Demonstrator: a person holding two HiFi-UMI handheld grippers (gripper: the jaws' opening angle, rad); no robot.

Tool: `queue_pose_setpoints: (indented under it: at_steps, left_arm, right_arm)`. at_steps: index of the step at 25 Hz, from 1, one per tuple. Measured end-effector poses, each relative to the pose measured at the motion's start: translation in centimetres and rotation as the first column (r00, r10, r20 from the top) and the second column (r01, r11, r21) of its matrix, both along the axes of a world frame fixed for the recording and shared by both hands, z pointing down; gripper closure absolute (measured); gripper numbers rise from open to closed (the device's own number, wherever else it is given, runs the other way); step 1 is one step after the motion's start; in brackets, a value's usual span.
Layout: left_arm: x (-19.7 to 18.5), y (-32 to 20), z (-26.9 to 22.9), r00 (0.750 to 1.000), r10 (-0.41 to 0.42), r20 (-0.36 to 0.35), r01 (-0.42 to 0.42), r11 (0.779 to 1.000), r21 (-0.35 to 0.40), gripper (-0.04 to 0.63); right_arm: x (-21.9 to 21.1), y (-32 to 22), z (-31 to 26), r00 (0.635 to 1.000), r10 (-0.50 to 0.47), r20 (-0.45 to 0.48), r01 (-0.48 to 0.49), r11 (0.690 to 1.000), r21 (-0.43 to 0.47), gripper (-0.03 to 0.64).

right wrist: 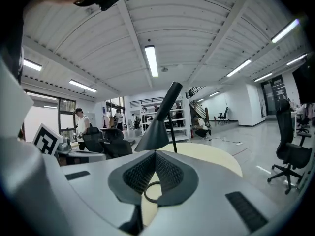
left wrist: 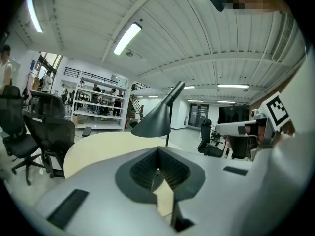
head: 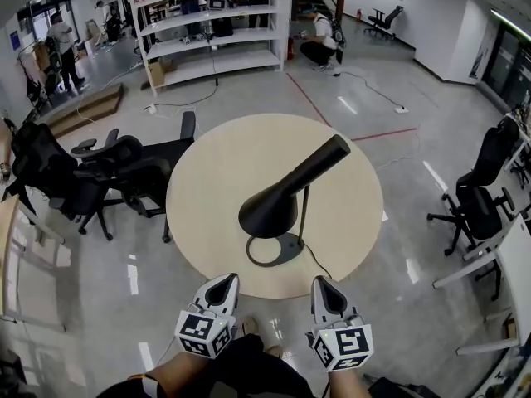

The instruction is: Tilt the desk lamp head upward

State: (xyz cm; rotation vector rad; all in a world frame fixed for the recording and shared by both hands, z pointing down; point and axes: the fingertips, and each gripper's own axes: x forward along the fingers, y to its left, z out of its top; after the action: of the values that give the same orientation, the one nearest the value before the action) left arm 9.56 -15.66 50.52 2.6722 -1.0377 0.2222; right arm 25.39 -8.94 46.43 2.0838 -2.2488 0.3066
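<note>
A black desk lamp stands on the round beige table point(head: 217, 166). Its cone head point(head: 275, 207) slopes down toward me, and its ring base point(head: 277, 251) lies near the table's front edge. My left gripper point(head: 221, 288) and right gripper point(head: 326, 290) hover at that edge, one on each side of the base and short of the lamp. Both are shut, with nothing between the fingers. In the left gripper view the lamp head point(left wrist: 154, 123) rises beyond the left gripper point(left wrist: 157, 151). The right gripper view shows the lamp head point(right wrist: 156, 132) just past the right gripper point(right wrist: 155, 154).
Black office chairs point(head: 104, 172) crowd the table's left side, and another chair point(head: 483, 191) stands at the right by a white desk point(head: 508, 259). White shelving point(head: 209, 25) and a crouching person point(head: 320, 41) are far behind. A cable runs off the lamp base.
</note>
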Motion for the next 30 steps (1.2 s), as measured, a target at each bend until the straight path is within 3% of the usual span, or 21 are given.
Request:
queue_pose_setpoints:
  at_steps: [6, 15, 23, 27, 30]
  left_arm:
    - [1.5, -5.6, 0.0, 0.998, -0.008, -0.066, 0.004, 0.998, -0.067, 0.549]
    - [0.6, -12.5, -0.6, 0.981, -0.006, -0.196, -0.024, 0.988, -0.150, 0.549]
    - [-0.5, -17.2, 1.8, 0.969, 0.054, -0.240, -0.105, 0.973, -0.206, 0.548]
    - [-0.9, -18.2, 2.2, 0.955, 0.064, -0.291, -0.134, 0.965, -0.226, 0.533]
    - [-0.3, -17.9, 2.2, 0.923, 0.059, -0.379, -0.170, 0.949, -0.267, 0.502]
  right_arm:
    - [1.5, -4.5, -5.9, 0.996, -0.041, -0.081, 0.046, 0.997, 0.056, 0.607]
    - [1.7, -12.6, -16.2, 0.982, 0.005, -0.190, 0.033, 0.980, 0.195, 0.606]
    - [0.3, -18.6, -19.4, 0.953, 0.022, -0.301, 0.054, 0.969, 0.241, 0.606]
    - [0.4, -20.2, -21.0, 0.943, 0.035, -0.331, 0.063, 0.957, 0.282, 0.606]
    - [1.4, -20.8, -23.0, 0.938, 0.024, -0.345, 0.095, 0.941, 0.326, 0.606]
